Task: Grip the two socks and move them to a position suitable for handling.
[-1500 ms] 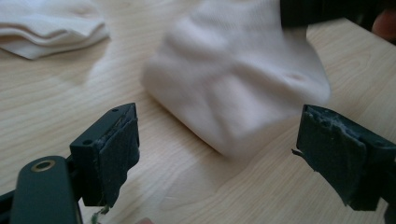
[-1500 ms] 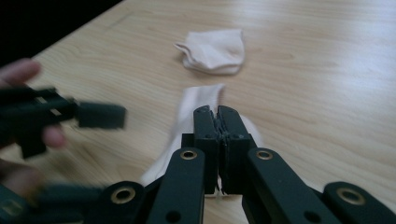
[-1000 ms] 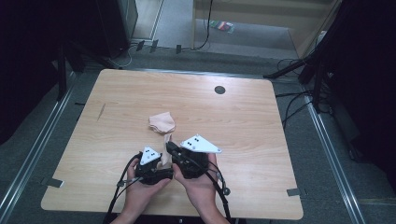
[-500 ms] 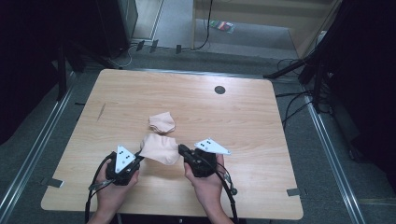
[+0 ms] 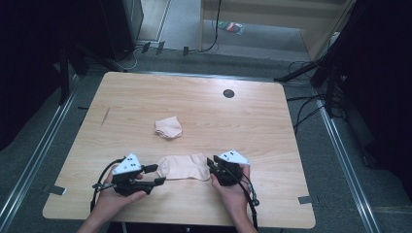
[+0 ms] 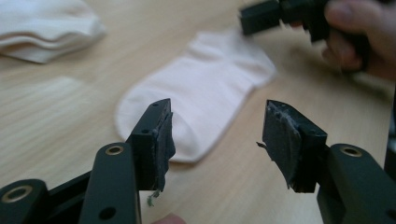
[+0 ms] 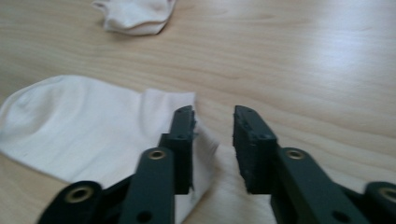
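A pale pink sock (image 5: 183,166) lies flat near the table's front edge, toe toward the left. My left gripper (image 5: 155,175) sits just off that toe end, open; in the left gripper view its jaws (image 6: 217,130) stand wide apart short of the sock (image 6: 201,88). My right gripper (image 5: 213,166) is at the cuff end, open with a narrow gap. In the right gripper view (image 7: 212,116) the sock (image 7: 84,126) has its cuff corner lying under the left jaw, not pinched. A second sock, folded (image 5: 168,127), rests farther back.
The wooden table (image 5: 252,126) has a dark round grommet (image 5: 228,93) near its far edge. Cables trail on the floor beyond the table, and dark stands flank it. The folded sock (image 7: 135,14) lies just beyond the flat one.
The grippers, close together with the sock bunched between them, moved apart and stretched it out. Now the sock lies flat and both jaws have let go.
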The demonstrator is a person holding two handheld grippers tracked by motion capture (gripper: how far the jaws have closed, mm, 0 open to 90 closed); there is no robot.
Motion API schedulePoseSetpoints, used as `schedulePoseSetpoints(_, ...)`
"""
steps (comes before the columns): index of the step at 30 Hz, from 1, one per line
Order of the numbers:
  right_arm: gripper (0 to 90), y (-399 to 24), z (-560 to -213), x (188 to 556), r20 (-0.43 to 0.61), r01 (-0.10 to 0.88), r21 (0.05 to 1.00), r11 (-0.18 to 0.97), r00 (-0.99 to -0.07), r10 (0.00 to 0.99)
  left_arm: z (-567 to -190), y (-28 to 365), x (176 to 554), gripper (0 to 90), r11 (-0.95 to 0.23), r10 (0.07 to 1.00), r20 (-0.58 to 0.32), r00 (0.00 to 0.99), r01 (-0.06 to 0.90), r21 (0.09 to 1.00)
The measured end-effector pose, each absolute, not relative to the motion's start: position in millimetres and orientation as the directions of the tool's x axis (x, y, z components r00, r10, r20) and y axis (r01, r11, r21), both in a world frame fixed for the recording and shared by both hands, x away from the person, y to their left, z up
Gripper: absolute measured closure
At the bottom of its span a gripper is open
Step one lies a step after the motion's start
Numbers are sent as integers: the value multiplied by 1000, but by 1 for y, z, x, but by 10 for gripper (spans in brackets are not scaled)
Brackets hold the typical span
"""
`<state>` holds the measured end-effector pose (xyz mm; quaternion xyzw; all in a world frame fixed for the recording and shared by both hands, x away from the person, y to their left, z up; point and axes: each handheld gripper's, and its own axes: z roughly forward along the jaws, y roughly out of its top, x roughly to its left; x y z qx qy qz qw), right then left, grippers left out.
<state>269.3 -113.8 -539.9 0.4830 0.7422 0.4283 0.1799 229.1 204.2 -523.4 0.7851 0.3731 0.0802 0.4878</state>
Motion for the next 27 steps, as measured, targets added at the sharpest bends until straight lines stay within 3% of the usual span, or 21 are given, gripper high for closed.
schedulePoseSetpoints(4,633,-119,-537,270,153,554,819,152,-466,872,-532,206,242,486,-161,781,-270,563,599,784)
schedulePoseSetpoints(7,535,-117,-539,271,179,583,794,169,-490,853,-540,199,247,509,-168,806,-265,529,635,754)
schedulePoseSetpoints(11,532,-110,-545,271,150,590,778,213,-505,850,-548,186,253,522,-194,839,-222,497,654,732)
schedulePoseSetpoints(13,601,-103,-550,269,96,573,782,246,-500,861,-548,174,253,607,-227,867,-149,475,644,731)
schedulePoseSetpoints(15,704,-97,-552,266,31,549,781,298,-510,859,-547,167,252,747,-274,863,-99,495,624,732)
schedulePoseSetpoints(17,862,-93,-551,262,-7,522,788,326,-522,853,-546,167,250,872,-285,856,-88,509,608,741)
schedulePoseSetpoints(23,890,-104,-546,262,38,566,775,283,-489,872,-535,188,246,900,-232,857,-132,497,603,763)
schedulePoseSetpoints(25,896,-116,-541,261,78,595,765,245,-464,883,-532,198,243,900,-231,870,-115,480,601,765)
schedulePoseSetpoints(26,898,-120,-539,261,90,604,763,230,-452,888,-531,204,239,900,-275,874,-63,482,598,753)
schedulePoseSetpoints(27,898,-123,-537,261,94,606,765,218,-440,893,-532,205,238,900,-264,869,-86,487,604,752)
